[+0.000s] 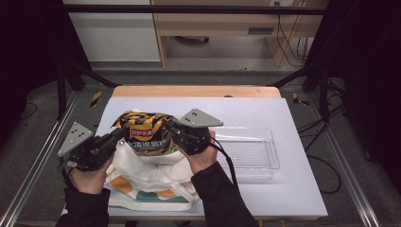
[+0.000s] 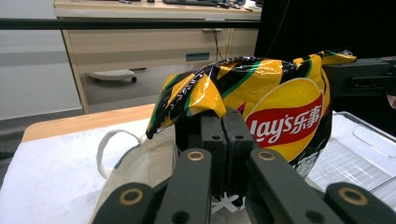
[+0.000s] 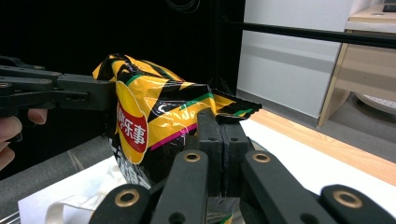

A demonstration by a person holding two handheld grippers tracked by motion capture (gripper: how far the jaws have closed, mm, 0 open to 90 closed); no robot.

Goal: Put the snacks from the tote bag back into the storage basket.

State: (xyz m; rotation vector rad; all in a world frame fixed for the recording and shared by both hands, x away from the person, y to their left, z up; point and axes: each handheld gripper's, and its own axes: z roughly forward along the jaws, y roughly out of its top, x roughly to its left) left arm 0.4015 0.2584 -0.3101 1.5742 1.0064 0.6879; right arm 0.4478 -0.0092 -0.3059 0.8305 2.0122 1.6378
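Table [image 1: 293,189]: a white sheet covers the top, with a bare wooden strip along the far edge; it bears everything below.
Cloth bag [image 1: 151,177]: a cream tote with orange and green patches, lying at the near left of the table between the person's forearms; its mouth faces up under the chip bag. In the left gripper view [image 2: 135,158] one cream handle loops off to the side.
Clear tray [image 1: 253,153]: a see-through plastic bin on the table, just right of the right hand, nothing visible inside it.
Chip bag [image 1: 144,132]: a yellow and black crisp packet with a red logo, held upright above the mouth of the cloth bag, its lower end at or just inside the opening; whether it touches the cloth cannot be told.
Left gripper [image 1: 120,135]: comes in from the left; in its own view the jaws are pressed together on the crimped top corner of the chip bag [image 2: 261,102].
Right gripper [image 1: 171,127]: comes in from the right; its jaws are likewise clamped tight on the opposite top corner of the chip bag [image 3: 163,107].
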